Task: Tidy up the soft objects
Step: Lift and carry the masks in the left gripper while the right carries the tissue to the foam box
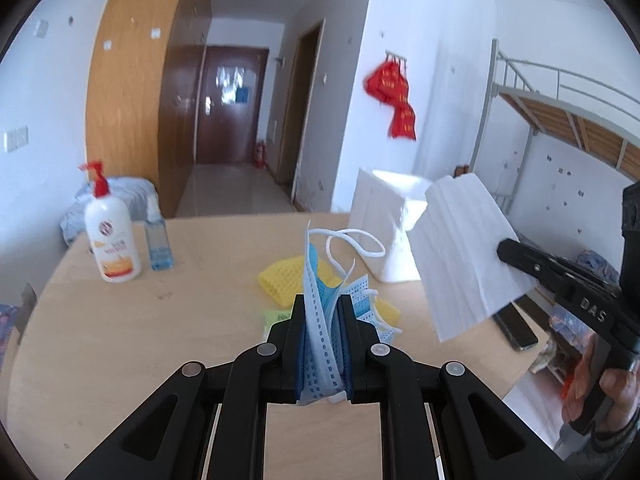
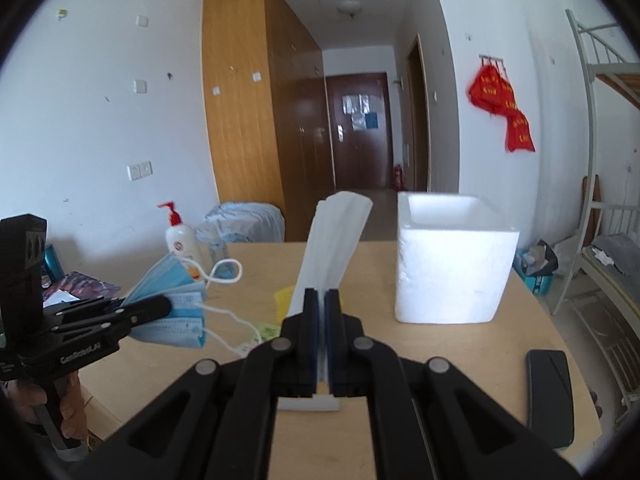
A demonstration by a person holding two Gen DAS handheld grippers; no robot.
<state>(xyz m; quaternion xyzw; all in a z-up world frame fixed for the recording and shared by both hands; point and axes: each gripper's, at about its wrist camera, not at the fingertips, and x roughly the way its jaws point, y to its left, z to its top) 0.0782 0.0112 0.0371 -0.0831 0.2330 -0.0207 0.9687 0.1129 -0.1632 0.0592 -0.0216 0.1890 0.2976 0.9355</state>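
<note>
Closest to the left camera, the left gripper [image 1: 322, 312] had its fingers squeezed on a bunch of blue face masks [image 1: 320, 320]. The masks stood up on edge between the fingers, and their white ear loops [image 1: 352, 244] flopped out ahead. They hung above the surface [image 1: 160, 340], not on it.

The right gripper [image 2: 322, 300] had its fingers shut tight on a folded stack of white tissues [image 2: 332, 248]. The stack stuck out long and straight ahead from the fingers, also up in the air.

The white foam box [image 2: 452, 272] sat on the far right part of the surface with its open top facing up. It looked like the place where the soft things should go. From the right gripper, the box lay ahead and a little to the right, quite near. The tissues pointed just left of it. From the left gripper, the box [image 1: 384, 240] was ahead and well off to the right, behind the tissues [image 1: 460, 256]. So the right hand was the nearer one, and it would probably go first.

A yellow knitted cloth [image 1: 288, 280] was still lying on the surface under the masks. A white pump bottle [image 1: 112, 236] and a small clear bottle [image 1: 160, 248] stood far away on the left. A dark phone [image 2: 548, 392] lay near the right edge.
</note>
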